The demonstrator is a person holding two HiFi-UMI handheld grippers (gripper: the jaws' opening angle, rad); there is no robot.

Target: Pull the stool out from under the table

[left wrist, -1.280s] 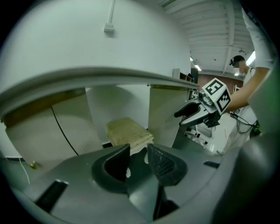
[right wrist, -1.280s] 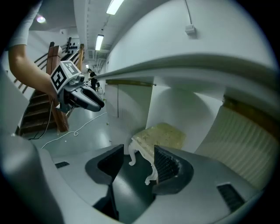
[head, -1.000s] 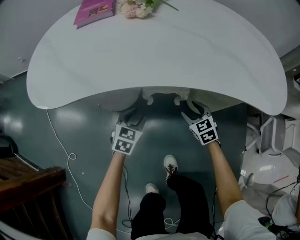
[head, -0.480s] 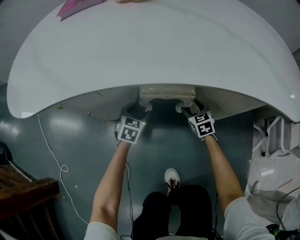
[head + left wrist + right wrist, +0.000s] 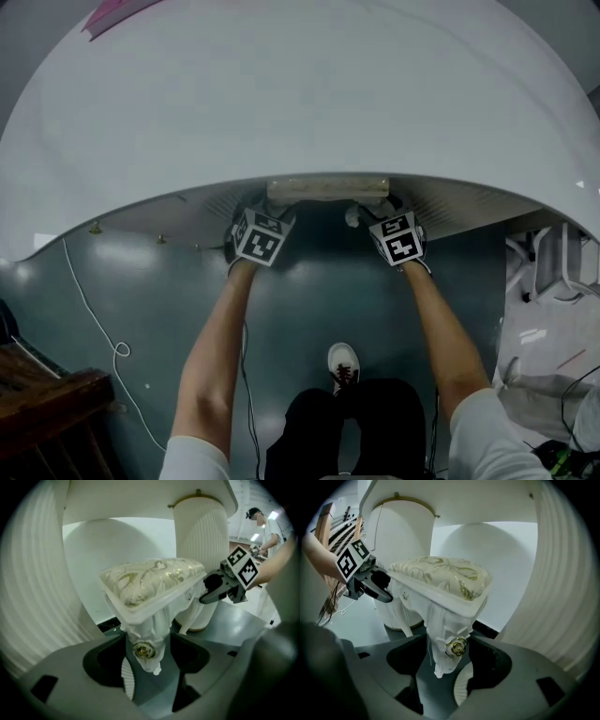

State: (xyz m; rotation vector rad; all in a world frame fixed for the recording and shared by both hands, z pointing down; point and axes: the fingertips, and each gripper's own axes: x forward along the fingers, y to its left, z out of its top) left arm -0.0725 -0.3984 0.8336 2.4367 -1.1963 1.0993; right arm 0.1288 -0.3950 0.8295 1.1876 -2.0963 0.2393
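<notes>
The stool (image 5: 328, 188), cream with a gold-patterned cushion (image 5: 150, 581), stands under the white table (image 5: 300, 103), only its front edge showing in the head view. My left gripper (image 5: 269, 214) reaches under the table edge at the stool's left front corner. Its jaws are opening, and the carved white leg (image 5: 146, 641) with a gold rose stands between them (image 5: 150, 670), apart from the ribbed pad (image 5: 125, 679). My right gripper (image 5: 377, 214) is at the right front corner, jaws wide around the other rose leg (image 5: 449, 644), pads off it (image 5: 445, 674).
The table's ribbed pedestal (image 5: 199, 550) stands just behind the stool. On the grey floor lie a white cable (image 5: 98, 300) at left and my shoe (image 5: 343, 361) below. Wooden furniture (image 5: 47, 403) is at lower left, a white frame (image 5: 553, 272) at right. A person (image 5: 269, 524) stands far off.
Both grippers have moved forward under the table edge to the stool's front legs, and their jaws have spread wider. The head view has dropped closer to the table.
</notes>
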